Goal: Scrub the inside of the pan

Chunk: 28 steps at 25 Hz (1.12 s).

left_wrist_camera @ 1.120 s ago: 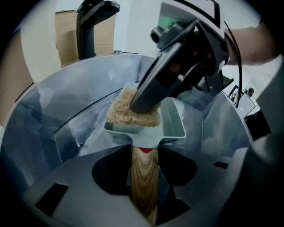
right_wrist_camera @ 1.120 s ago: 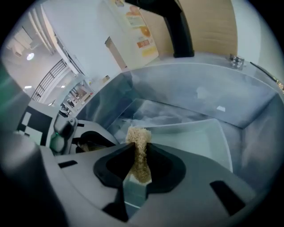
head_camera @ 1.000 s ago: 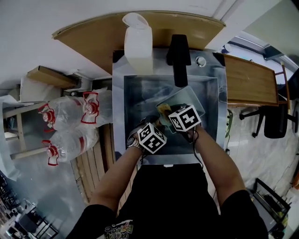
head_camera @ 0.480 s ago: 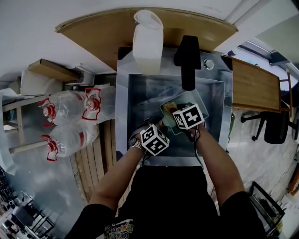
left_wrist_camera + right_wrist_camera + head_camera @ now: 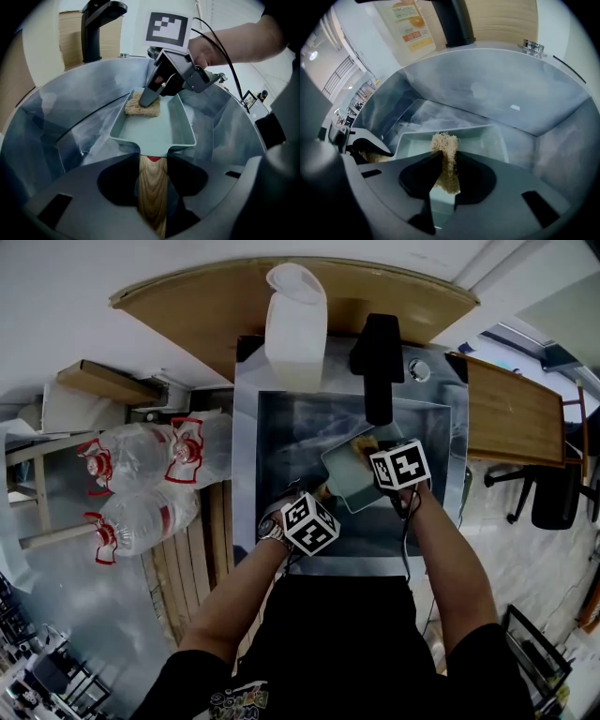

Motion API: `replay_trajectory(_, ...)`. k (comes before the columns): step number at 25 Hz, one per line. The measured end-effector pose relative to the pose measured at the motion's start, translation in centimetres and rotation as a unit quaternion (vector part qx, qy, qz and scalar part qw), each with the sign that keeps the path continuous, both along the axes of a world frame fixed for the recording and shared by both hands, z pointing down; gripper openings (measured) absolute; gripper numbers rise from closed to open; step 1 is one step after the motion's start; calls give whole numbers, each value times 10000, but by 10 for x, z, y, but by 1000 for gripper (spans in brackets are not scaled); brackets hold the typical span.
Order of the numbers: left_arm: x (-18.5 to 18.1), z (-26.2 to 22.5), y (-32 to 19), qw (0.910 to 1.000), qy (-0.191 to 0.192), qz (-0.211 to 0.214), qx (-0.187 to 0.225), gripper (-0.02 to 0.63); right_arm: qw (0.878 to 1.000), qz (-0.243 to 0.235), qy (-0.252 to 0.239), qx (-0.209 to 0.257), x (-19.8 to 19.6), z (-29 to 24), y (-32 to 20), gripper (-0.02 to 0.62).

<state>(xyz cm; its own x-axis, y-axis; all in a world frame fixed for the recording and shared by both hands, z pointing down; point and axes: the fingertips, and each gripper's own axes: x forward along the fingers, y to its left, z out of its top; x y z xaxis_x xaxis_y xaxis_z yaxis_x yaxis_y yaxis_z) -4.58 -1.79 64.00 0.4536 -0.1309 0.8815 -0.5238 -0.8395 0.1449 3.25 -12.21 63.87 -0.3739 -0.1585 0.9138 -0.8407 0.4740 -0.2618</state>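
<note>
pale green rectangular pan [image 5: 155, 133], wooden handle [image 5: 152, 187], tan scrubber [image 5: 141, 107] inside

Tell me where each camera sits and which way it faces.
Head view: on the head, facing down into the sink; forearms show.
Left gripper view: on the left gripper, along jaws shut on the pan handle; right gripper and hand show.
Right gripper view: on the right gripper, along jaws shut on the sponge, into the pan; left gripper at edge.
Shared by gripper views: pan, sponge.
</note>
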Motion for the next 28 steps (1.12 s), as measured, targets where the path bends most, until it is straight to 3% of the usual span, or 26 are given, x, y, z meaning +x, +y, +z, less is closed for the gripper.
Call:
replay_trajectory(9,0,0,0,10000,7,1,-11,189,9987,322,356,174,36,1,-18,91)
replay_trajectory(16,1,1,0,10000,21,-26,-22,189,9949,442,679,595,48,-1,-25,91)
replay_trajectory(28,1,0,-1,10000,-2,-21,-7,189,9888,945,523,1028,53,-10,-24,91)
